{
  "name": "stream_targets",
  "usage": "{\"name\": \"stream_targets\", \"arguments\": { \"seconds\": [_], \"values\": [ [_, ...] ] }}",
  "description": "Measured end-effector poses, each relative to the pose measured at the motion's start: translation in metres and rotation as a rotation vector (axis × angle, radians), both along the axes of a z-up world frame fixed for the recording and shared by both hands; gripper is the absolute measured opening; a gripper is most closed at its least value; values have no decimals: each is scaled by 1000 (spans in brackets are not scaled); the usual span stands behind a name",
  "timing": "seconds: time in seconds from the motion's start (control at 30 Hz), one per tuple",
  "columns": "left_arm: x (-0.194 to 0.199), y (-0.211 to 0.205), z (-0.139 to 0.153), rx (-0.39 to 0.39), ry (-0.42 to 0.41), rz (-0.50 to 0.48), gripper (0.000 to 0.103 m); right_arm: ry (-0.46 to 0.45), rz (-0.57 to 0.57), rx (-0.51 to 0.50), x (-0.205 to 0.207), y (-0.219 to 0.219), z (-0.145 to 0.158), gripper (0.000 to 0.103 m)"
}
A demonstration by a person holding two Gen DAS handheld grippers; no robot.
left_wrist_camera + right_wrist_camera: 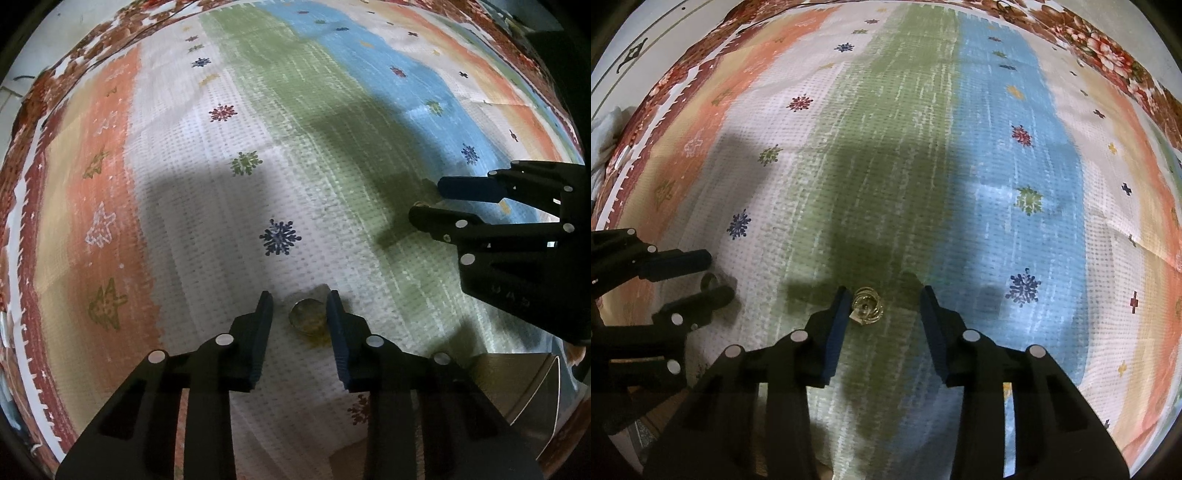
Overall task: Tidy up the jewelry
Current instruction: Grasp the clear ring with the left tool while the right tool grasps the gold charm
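Observation:
A wide gold ring (308,316) lies on the patterned cloth between the fingers of my left gripper (298,306), close to the right finger; the gripper is open. The ring also shows in the right wrist view (711,283), between the left gripper's fingers (718,275). A gold jewel of thin looped rings (867,309) lies between the fingers of my right gripper (883,299), next to its left finger; that gripper is open. The right gripper (426,197) shows at the right of the left wrist view, a gold glint at its tip.
The cloth (258,166) has orange, white, green and blue stripes with small star prints and a floral border. A grey box-like thing (517,384) sits at the lower right of the left wrist view. A white wall (624,48) lies beyond the far left edge.

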State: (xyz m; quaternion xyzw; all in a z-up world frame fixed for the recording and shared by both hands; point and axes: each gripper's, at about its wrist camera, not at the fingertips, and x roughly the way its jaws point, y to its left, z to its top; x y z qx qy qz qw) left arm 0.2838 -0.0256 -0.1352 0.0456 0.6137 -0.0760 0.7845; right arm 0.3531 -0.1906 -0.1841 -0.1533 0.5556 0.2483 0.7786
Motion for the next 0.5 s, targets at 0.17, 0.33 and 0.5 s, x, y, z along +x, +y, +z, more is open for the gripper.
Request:
{"name": "stream_targets", "arguments": {
  "seconds": [0.17, 0.33, 0.5],
  "values": [
    [0, 5, -1, -3, 3, -1, 25, 7, -4, 1, 1, -2, 1, 29],
    [0, 9, 0, -13, 0, 8, 20, 11, 3, 3, 0, -1, 1, 19],
    [-4, 17, 5, -22, -6, 13, 20, 10, 1, 15, 2, -4, 3, 18]
  ]
}}
